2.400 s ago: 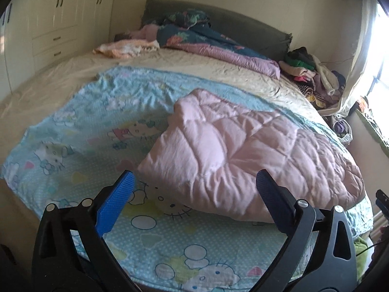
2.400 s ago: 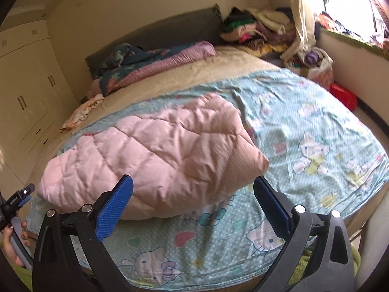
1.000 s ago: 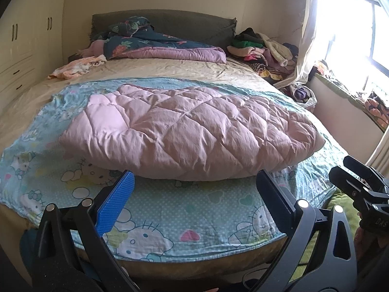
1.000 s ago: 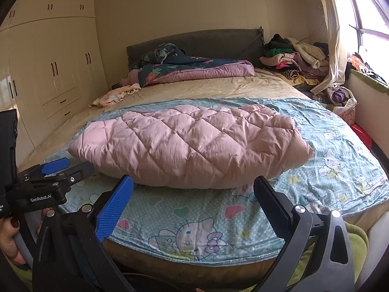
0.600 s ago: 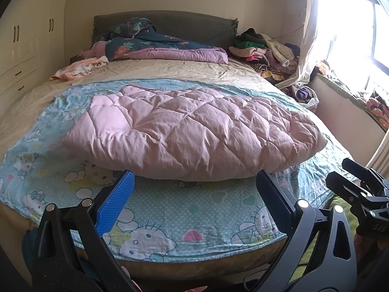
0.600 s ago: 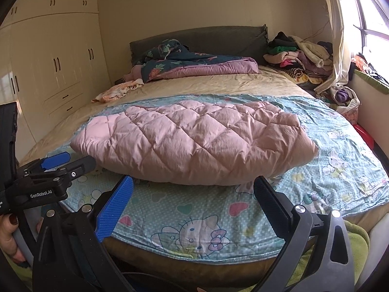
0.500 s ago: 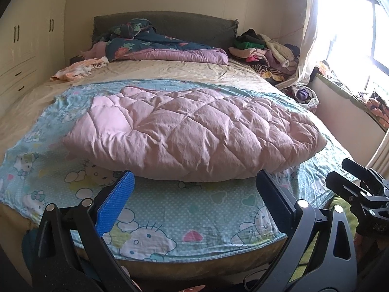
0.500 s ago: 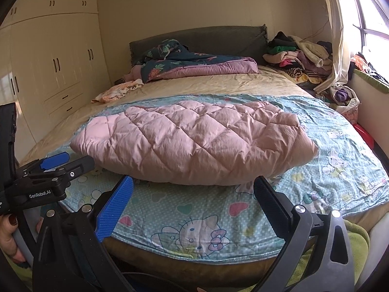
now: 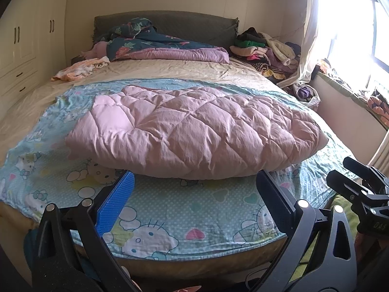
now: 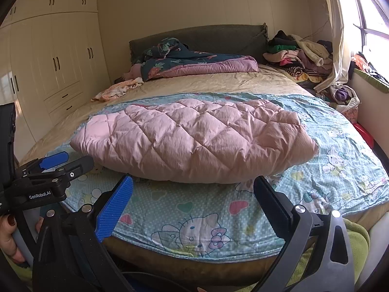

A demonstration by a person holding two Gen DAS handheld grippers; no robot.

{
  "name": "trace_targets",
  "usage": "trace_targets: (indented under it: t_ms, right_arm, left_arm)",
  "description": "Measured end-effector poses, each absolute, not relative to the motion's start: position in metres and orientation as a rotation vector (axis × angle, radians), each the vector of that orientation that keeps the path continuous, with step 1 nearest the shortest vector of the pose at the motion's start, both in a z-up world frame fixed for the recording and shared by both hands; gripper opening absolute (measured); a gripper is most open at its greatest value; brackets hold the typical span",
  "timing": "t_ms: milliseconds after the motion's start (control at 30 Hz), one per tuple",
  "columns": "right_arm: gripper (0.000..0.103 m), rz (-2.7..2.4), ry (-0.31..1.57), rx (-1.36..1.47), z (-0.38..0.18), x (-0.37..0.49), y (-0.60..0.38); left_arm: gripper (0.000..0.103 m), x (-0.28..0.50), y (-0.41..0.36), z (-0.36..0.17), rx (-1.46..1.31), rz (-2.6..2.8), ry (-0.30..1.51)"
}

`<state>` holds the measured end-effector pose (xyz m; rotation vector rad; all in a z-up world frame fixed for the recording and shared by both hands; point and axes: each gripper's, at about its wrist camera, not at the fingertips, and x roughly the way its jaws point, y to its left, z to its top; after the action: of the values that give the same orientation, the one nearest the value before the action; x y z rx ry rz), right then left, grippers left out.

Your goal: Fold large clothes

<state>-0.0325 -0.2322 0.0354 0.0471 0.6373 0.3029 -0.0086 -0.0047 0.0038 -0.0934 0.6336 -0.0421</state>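
Note:
A pink quilted padded garment (image 9: 194, 131) (image 10: 194, 141) lies folded into a thick bundle across the blue cartoon-print sheet (image 9: 170, 209) (image 10: 199, 209) on the bed. My left gripper (image 9: 194, 194) hovers at the foot of the bed, short of the bundle's near edge, open and empty. My right gripper (image 10: 193, 194) stands beside it, likewise open with nothing between its fingers. The left gripper (image 10: 51, 168) also shows at the left of the right wrist view, held by a hand (image 10: 9, 238). The right gripper (image 9: 359, 189) shows at the right edge of the left wrist view.
A dark floral duvet (image 9: 158, 43) and a purple blanket lie by the grey headboard (image 10: 218, 36). An orange-white cloth (image 9: 80, 69) sits at the far left. Piled clothes (image 10: 299, 53) crowd the far right corner by the window. Cream wardrobes (image 10: 56, 58) line the left wall.
Over the last 2.4 s both grippers drew back from either side of the bundle to the foot of the bed. In the last half second nothing visibly moved.

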Motion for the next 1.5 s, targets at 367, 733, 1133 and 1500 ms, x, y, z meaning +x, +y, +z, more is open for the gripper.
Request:
trace_targets:
  t_ms: [367, 733, 1133, 1500]
  right_arm:
    - [0.099, 0.301, 0.637, 0.045, 0.0356, -0.0325, -0.2318]
    - [0.099, 0.298, 0.636, 0.042, 0.0365, -0.0338, -0.2312]
    - [0.099, 0.298, 0.636, 0.043, 0.0365, -0.0343, -0.231]
    - [0.099, 0.298, 0.638, 0.042, 0.0367, -0.0344, -0.2302]
  left_arm:
    - [0.094, -0.0107, -0.0031, 0.0034, -0.087, -0.039, 0.631]
    - [0.094, -0.0115, -0.0033, 0.0035, -0.085, -0.041, 0.628]
    - [0.094, -0.0131, -0.0014, 0.005, -0.085, -0.034, 0.625]
    - [0.094, -0.0136, 0.0008, 0.0065, -0.084, -0.027, 0.622]
